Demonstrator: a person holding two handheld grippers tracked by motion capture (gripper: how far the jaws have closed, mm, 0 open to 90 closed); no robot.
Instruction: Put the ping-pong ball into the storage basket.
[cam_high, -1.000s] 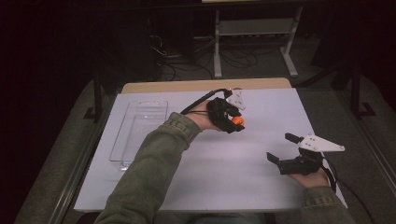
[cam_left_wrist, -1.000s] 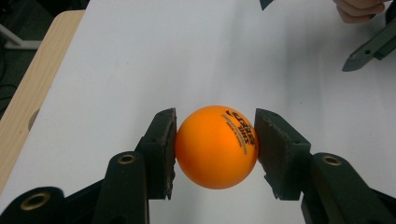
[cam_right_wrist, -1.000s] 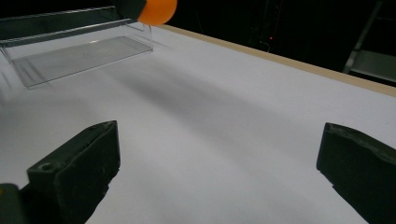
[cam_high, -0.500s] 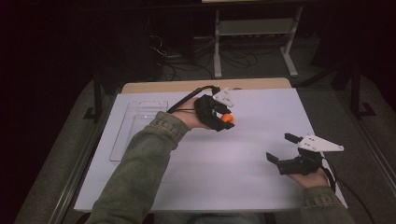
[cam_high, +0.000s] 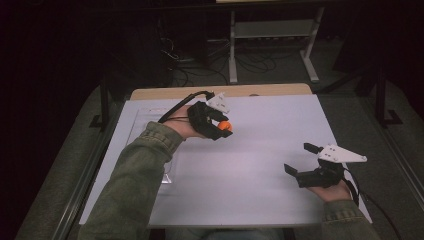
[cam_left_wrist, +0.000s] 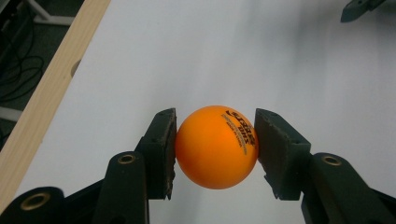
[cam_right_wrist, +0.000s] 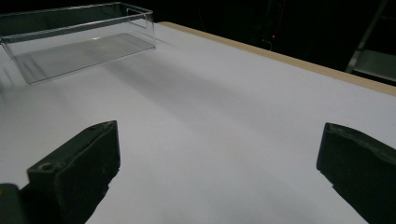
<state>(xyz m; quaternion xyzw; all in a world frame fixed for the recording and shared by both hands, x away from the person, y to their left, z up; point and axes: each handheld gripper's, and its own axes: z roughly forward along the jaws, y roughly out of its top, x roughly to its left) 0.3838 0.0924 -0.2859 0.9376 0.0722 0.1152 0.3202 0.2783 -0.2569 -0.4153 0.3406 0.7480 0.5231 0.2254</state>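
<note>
The orange ball (cam_left_wrist: 216, 146) sat pinched across its middle in my left claw (cam_high: 220, 127) above the table (cam_high: 260, 200) near eleven o'clock, so I judged a light, level squeeze best, my right claw (cam_high: 300, 160) resting wide at four.

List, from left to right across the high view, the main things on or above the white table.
Clear plastic tray → left gripper holding the small orange ball → right gripper, jaws open.
</note>
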